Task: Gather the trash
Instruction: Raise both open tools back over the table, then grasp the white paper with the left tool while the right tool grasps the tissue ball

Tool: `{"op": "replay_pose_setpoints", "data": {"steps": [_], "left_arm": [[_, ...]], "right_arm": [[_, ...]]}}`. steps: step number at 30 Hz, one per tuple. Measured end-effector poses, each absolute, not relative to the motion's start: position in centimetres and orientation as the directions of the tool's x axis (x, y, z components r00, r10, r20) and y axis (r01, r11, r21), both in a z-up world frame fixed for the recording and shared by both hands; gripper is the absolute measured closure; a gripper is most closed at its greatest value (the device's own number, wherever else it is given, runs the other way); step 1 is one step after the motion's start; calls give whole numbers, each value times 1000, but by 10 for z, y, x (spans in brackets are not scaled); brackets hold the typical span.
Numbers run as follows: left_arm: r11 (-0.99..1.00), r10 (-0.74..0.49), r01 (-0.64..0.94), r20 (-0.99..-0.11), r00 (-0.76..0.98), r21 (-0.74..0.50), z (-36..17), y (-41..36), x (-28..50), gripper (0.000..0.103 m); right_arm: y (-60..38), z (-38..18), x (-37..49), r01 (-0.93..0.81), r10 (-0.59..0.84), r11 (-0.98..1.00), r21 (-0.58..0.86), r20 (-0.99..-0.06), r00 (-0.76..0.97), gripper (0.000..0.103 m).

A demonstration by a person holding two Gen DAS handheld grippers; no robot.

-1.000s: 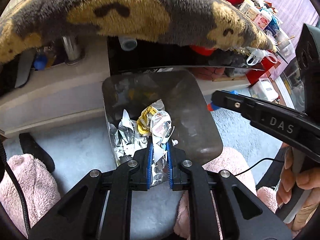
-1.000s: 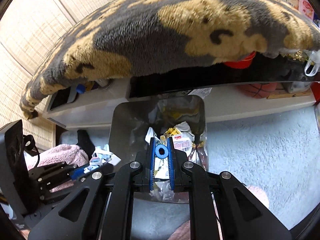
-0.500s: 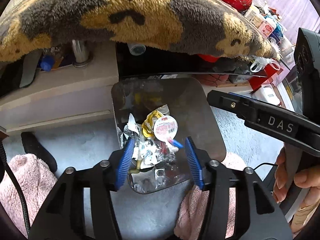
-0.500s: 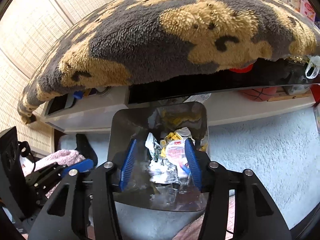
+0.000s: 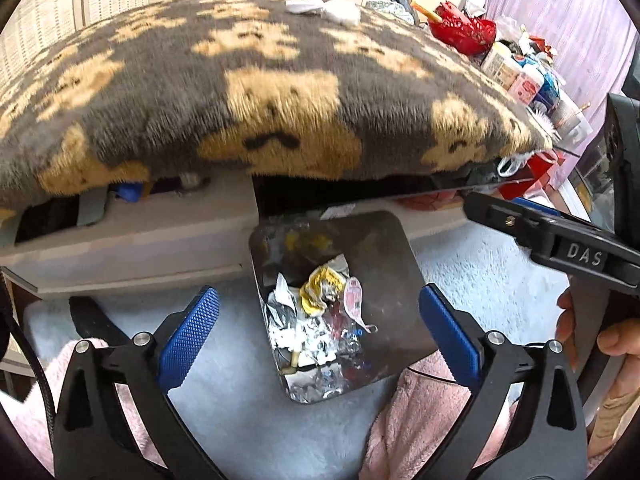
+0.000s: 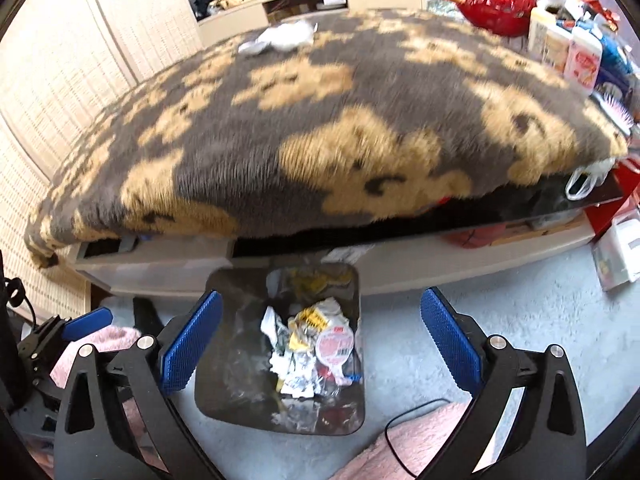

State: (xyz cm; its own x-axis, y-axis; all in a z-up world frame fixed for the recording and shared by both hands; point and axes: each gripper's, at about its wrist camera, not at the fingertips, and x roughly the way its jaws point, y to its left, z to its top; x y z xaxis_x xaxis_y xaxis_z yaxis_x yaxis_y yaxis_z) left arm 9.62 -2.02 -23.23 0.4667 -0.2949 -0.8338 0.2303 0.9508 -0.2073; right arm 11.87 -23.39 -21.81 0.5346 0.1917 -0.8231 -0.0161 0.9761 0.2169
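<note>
Both jaws have just been opening; left hand-held gripper [image 5: 319, 320] and right hand-held gripper [image 6: 321, 326] now gape wide, nothing between them. Trash [image 6: 310, 350] lies in the bin [image 6: 224, 360] below: light, crinkly foil and wrappers, best pinched at a crumpled edge. Only the right view shows tissue [image 6: 280, 38] atop the blanket [image 6: 320, 120], beyond the bin.

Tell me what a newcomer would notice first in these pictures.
A big plush grey blanket with tan bear faces fills the upper half, draped over a low table. Below it, on pale carpet, stands a smoky transparent bin holding crumpled wrappers and foil, framed by open blue-padded tools.
</note>
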Motion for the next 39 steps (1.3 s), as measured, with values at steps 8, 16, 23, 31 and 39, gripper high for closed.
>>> {"op": "replay_pose_setpoints", "data": {"steps": [8, 16, 23, 31, 39], "left_arm": [[956, -284, 223, -799, 531, -192, -191, -4, 125, 8], [970, -232, 200, -780, 582, -139, -161, 7, 187, 8], [973, -216, 197, -784, 582, -122, -157, 7, 255, 8], [971, -222, 205, -793, 567, -126, -165, 0, 319, 8], [968, -228, 217, -799, 556, -126, -174, -4, 355, 8]], "right_arm": [[-253, -172, 153, -13, 154, 983, 185, -780, 606, 4], [-254, -144, 212, -32, 173, 980, 198, -755, 633, 4], [-244, -142, 275, -53, 207, 973, 225, -749, 629, 4], [-225, -160, 352, -52, 221, 969, 242, -751, 622, 8], [-207, -181, 405, -73, 227, 971, 229, -774, 591, 33]]}}
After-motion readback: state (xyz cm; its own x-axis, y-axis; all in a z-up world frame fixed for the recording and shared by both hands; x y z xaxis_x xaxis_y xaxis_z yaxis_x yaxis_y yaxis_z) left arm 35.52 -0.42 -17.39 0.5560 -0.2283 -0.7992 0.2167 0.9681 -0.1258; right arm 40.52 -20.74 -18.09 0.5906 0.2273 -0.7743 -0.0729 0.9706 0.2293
